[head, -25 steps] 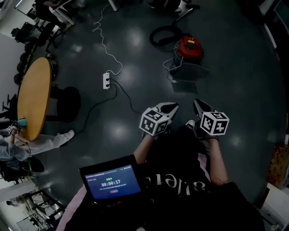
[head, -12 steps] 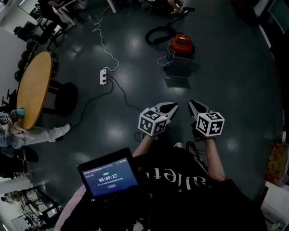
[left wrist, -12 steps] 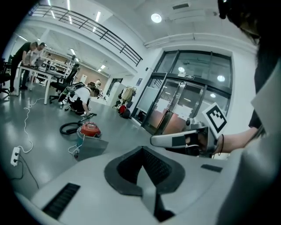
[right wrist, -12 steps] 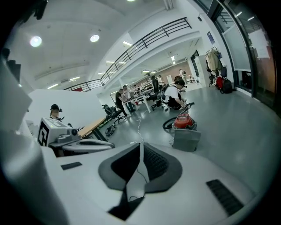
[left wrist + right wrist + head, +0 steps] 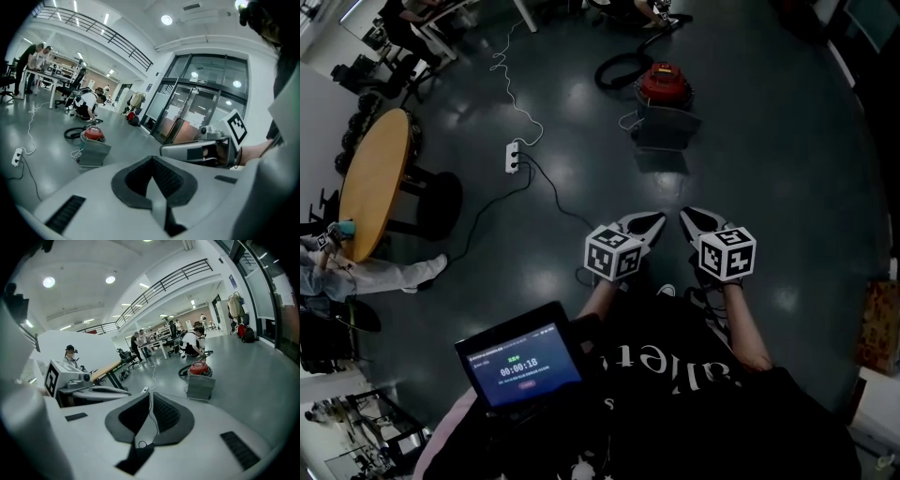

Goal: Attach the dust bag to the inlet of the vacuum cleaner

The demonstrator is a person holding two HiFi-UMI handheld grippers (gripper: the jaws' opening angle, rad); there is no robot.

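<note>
Shifted since a second ago: round red vacuum cleaner point(image 5: 664, 82) and grey boxy dust bag point(image 5: 664, 127) sit higher, further left in head view. Bag stands on glossy dark floor point(image 5: 769, 169) just beside vacuum, black hose point(image 5: 614, 70) coiled behind. Your left gripper point(image 5: 654, 222) and right gripper point(image 5: 686, 217) — both clenched, nothing between ribbed dark pads point(image 5: 167, 178), well apart from bag.

Person wears black short-sleeved shirt point(image 5: 694, 412) with white lettering point(image 5: 661, 361). Left gripper point(image 5: 657, 220) and right gripper point(image 5: 686, 216) have pale grey shells, dark pads point(image 5: 137, 180), black-and-white marker cubes point(image 5: 613, 252).
</note>
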